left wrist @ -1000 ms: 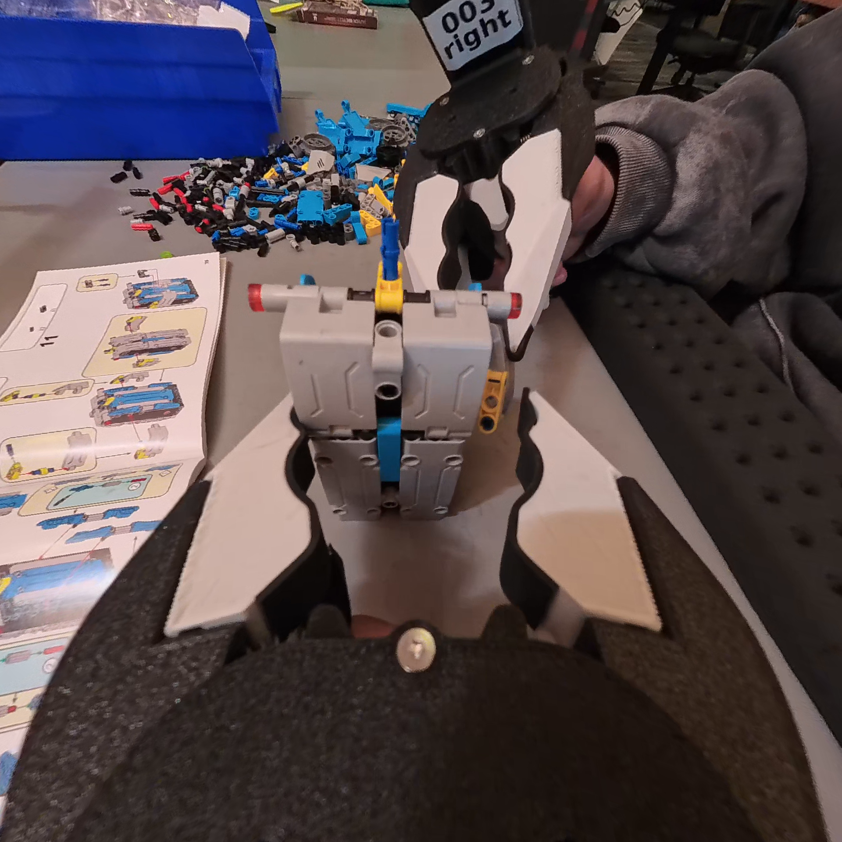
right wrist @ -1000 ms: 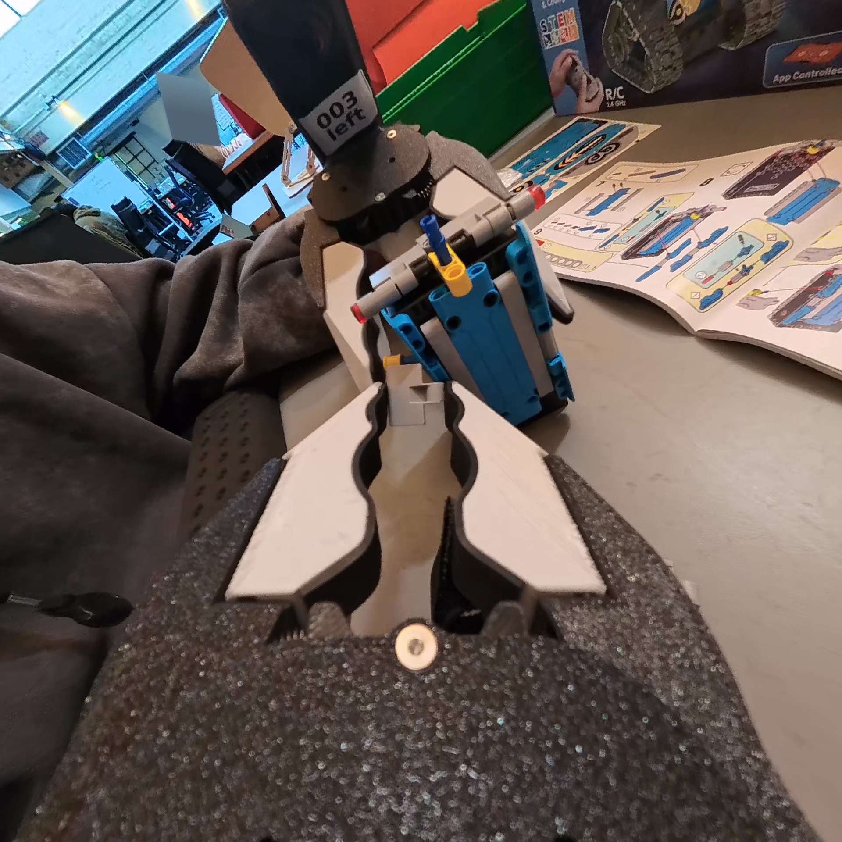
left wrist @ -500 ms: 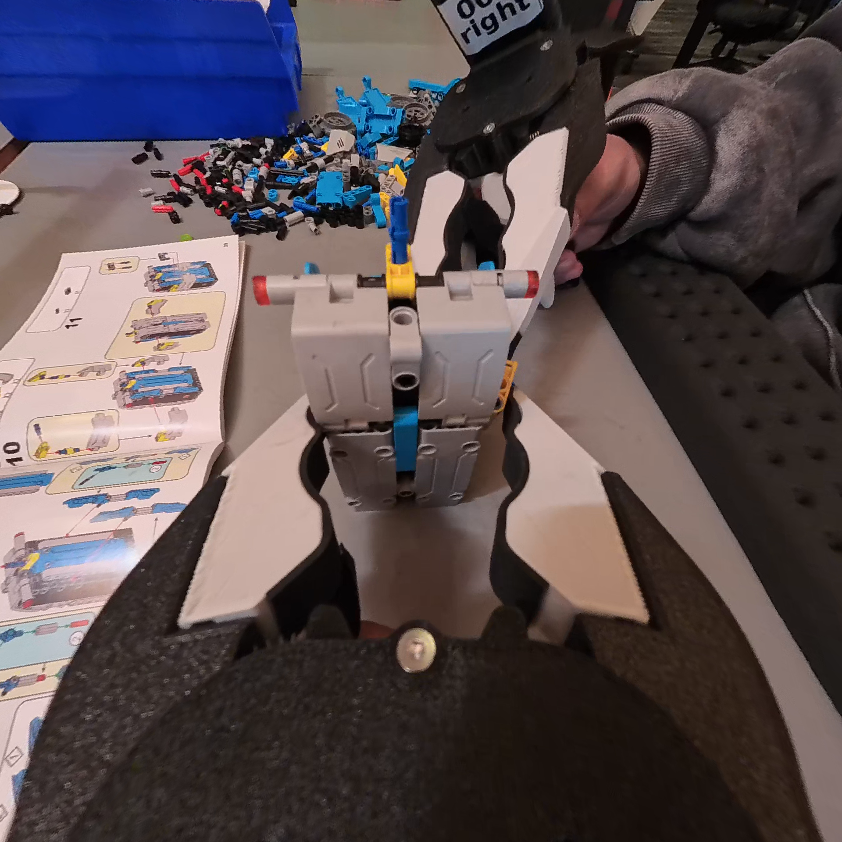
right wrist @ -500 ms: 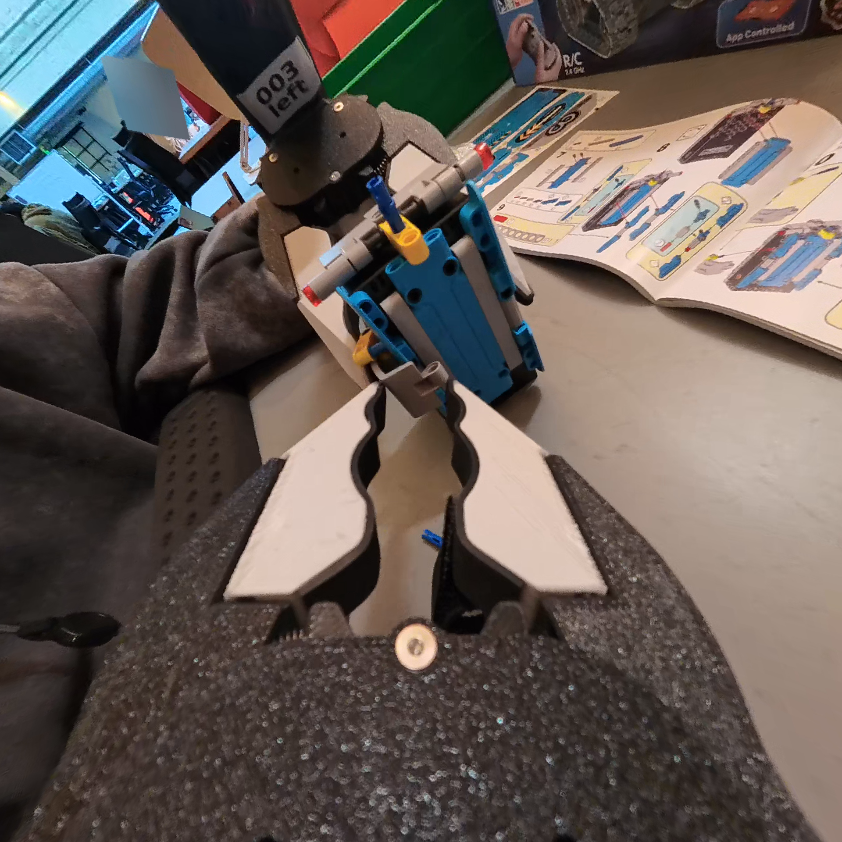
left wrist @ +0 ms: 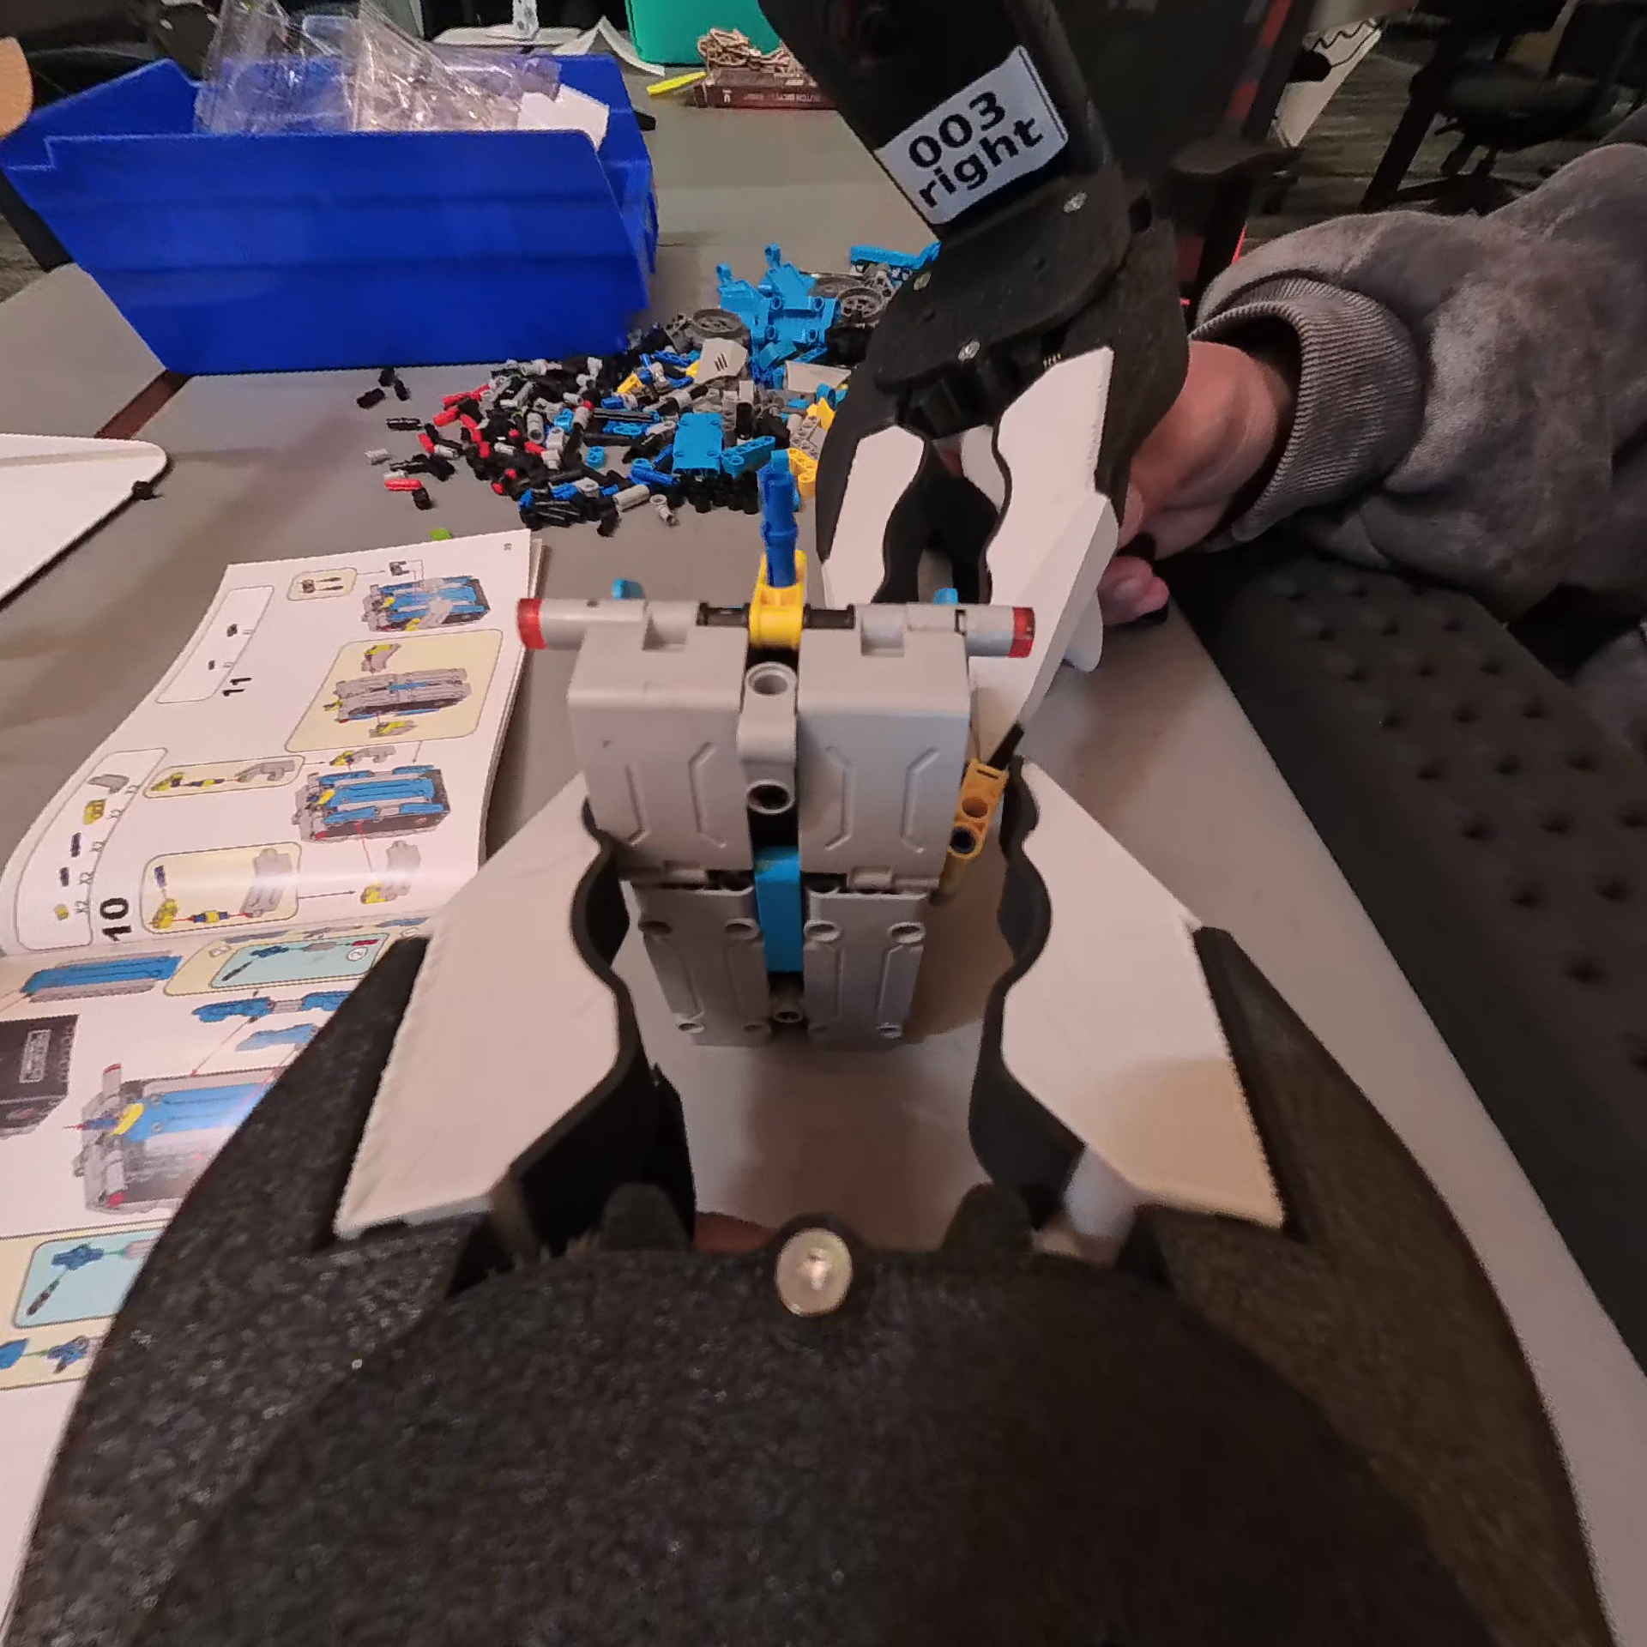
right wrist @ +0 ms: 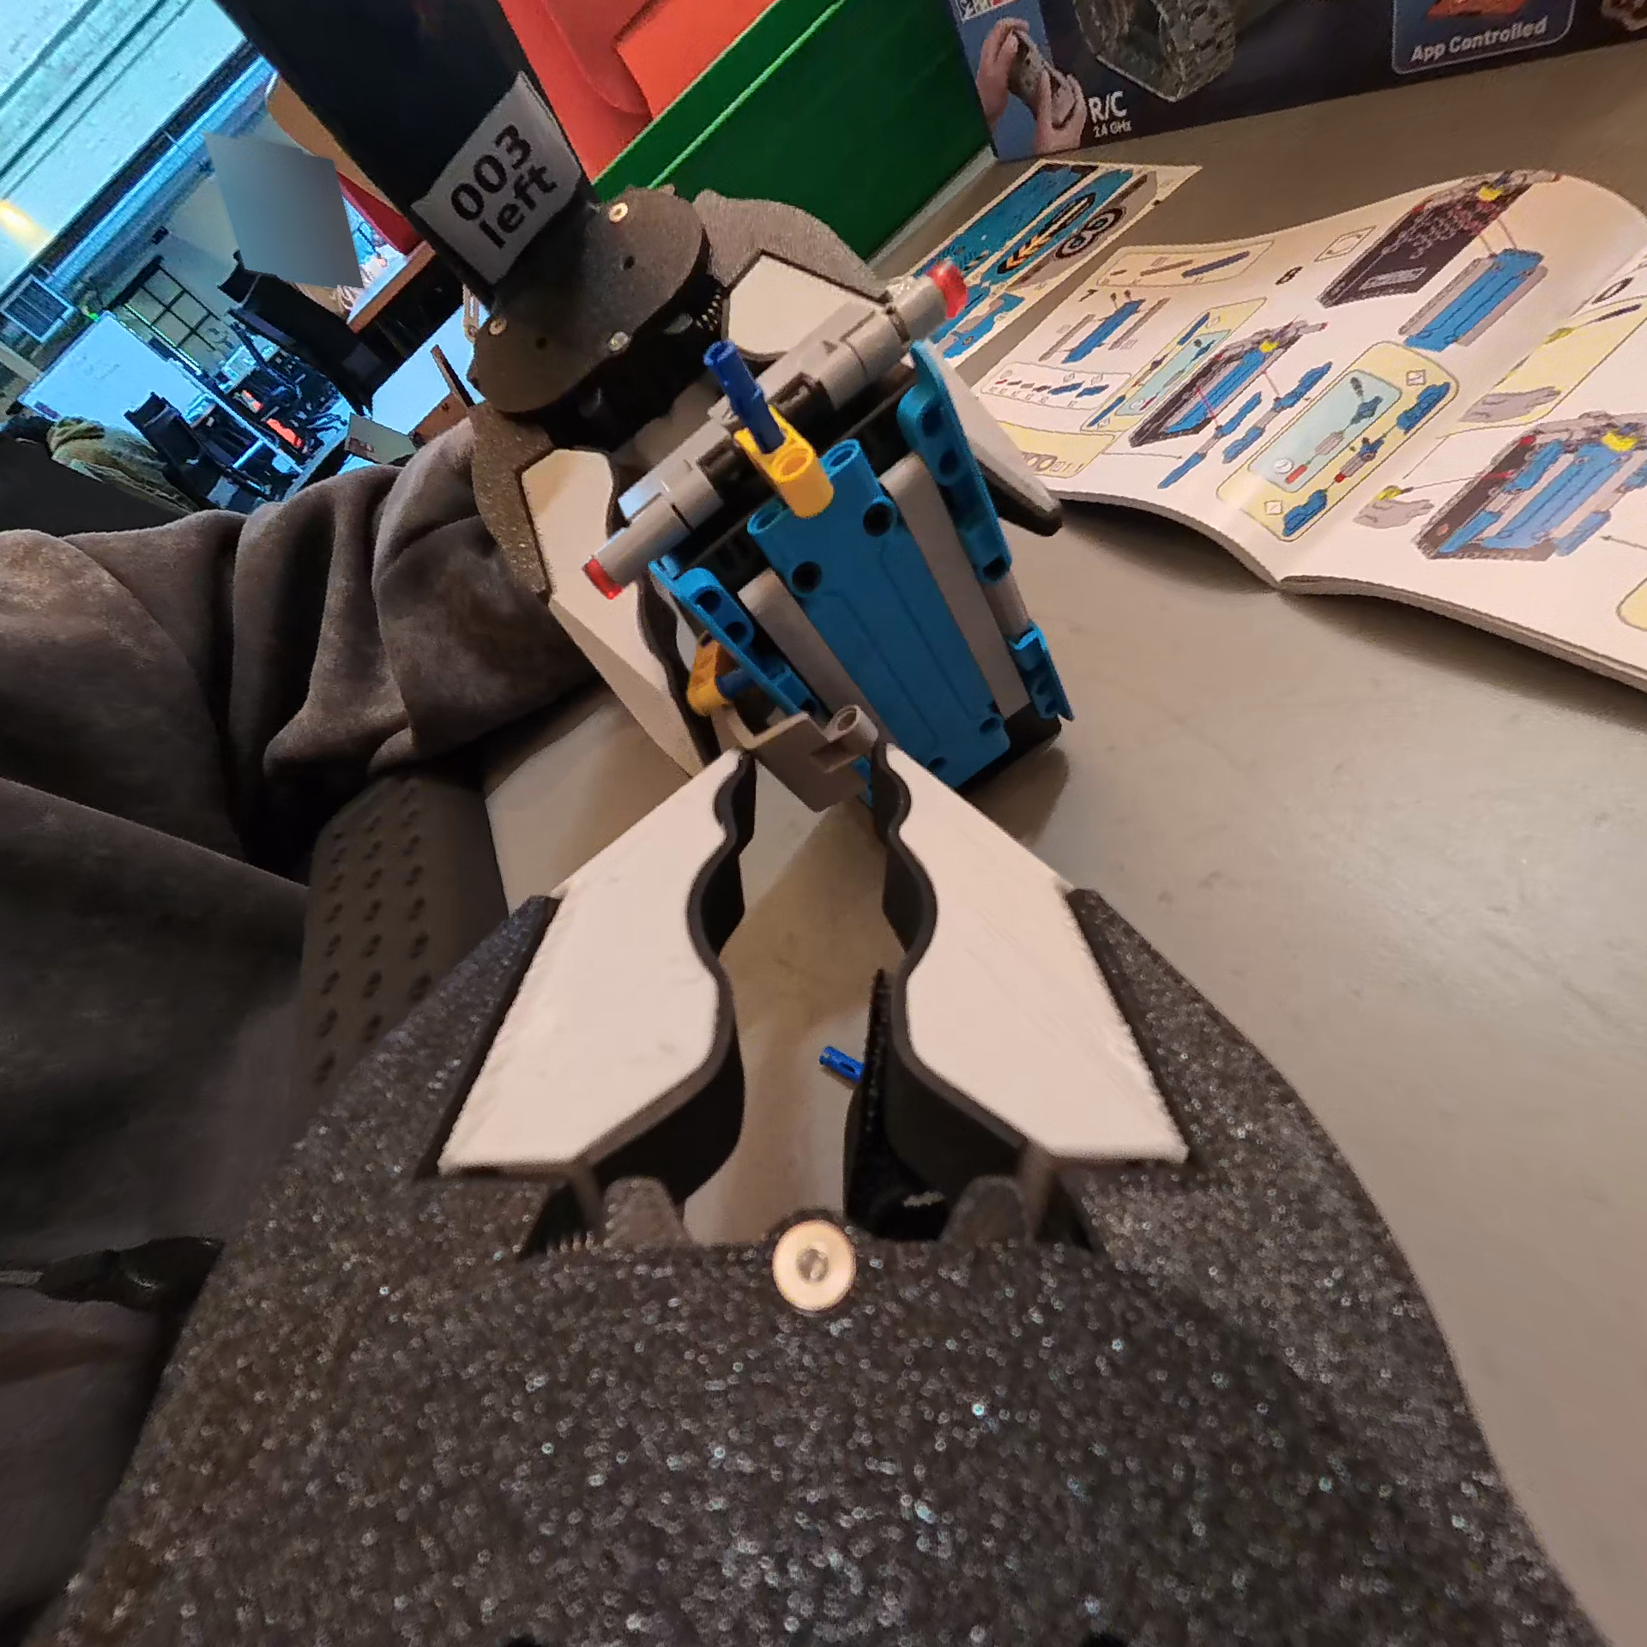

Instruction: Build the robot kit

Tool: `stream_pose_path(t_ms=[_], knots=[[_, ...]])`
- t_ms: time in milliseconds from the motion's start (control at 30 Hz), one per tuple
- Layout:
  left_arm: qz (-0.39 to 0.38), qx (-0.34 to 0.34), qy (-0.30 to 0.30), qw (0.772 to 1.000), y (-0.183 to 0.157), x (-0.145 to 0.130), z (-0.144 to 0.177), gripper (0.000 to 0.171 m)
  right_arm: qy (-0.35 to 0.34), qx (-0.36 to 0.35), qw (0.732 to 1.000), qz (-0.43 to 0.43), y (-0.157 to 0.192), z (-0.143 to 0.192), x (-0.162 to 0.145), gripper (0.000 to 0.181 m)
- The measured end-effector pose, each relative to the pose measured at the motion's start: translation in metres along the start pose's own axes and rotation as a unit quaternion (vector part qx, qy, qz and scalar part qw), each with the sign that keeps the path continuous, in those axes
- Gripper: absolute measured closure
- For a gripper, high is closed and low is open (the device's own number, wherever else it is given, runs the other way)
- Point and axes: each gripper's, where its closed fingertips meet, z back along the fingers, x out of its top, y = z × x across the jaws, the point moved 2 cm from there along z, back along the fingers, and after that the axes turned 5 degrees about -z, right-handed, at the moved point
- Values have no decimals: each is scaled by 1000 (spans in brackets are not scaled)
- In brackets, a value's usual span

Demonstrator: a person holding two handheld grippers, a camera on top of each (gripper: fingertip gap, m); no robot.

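A brick model (left wrist: 766, 784) with grey panels, a blue core and a red-tipped grey axle across its top stands upright on the table. My left gripper (left wrist: 802, 811) is shut on the model, one finger against each side. In the right wrist view the model's blue side (right wrist: 856, 606) faces me, with the left gripper's fingers (right wrist: 588, 570) flanking it. My right gripper (right wrist: 811, 766) is shut on a small grey angled piece (right wrist: 807, 744) and holds it against the model's lower edge, beside a yellow connector (right wrist: 704, 686). The right gripper also shows behind the model in the left wrist view (left wrist: 945, 553).
A small blue pin (right wrist: 838, 1061) lies on the table under my right gripper. An open instruction booklet (left wrist: 267, 757) lies left of the model. A pile of loose parts (left wrist: 642, 428) and a blue bin (left wrist: 356, 241) stand behind. A grey sleeve (left wrist: 1426, 356) rests at the right. Only a small space, under 4 cm, lies between the two pairs of fingers. Between my left fingertips and the small blue pin (right wrist: 838, 1061) there is roughly 7 cm.
My left gripper has closed in until its fingers meet the model's sides. My right gripper has brought the grey piece closer to the model's lower edge and tilted it.
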Motion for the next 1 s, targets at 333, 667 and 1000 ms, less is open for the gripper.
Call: stream_pose_path(t_ms=[333, 667, 1000], knots=[[4, 14, -2, 1000, 5, 0, 0, 91, -9, -25, 1000, -6, -8, 3, 3, 148], [3, 19, -2, 1000, 6, 0, 1, 92, -32, -136, 960, 242, 28, 18, 3, 141], [2, 9, -2, 1000, 5, -1, 3, 92, 38, -139, 969, 201, -4, 0, -5, 157]])
